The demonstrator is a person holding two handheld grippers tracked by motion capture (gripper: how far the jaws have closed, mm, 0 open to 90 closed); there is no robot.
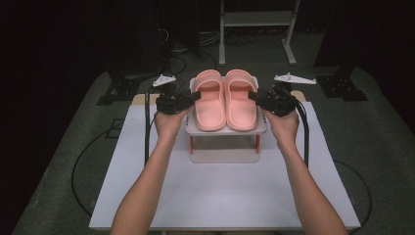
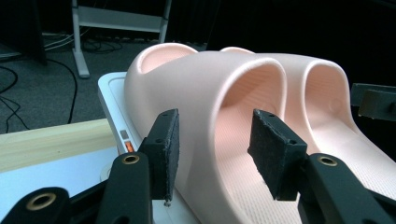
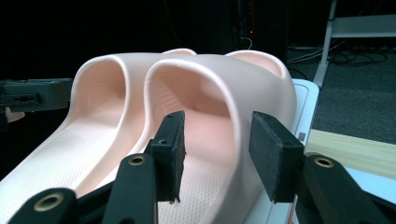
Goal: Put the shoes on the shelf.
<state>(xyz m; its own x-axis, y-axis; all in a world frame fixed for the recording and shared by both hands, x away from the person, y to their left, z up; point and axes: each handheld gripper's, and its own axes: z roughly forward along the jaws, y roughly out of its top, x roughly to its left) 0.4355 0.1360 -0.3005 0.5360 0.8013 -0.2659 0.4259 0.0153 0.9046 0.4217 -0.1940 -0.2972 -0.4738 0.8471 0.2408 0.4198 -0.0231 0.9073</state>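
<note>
Pair of 2 pink slippers (image 1: 226, 99) on white rack (image 1: 226, 128); left claw (image 1: 195, 96) and right claw (image 1: 254, 96) straddle outer walls, unclamped; best withdrawn sideways, clear of the rims.

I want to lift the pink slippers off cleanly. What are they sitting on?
The pink slippers rest side by side on the top shelf of a small white rack with orange posts. The shelf surface beneath their soles is covered.
</note>
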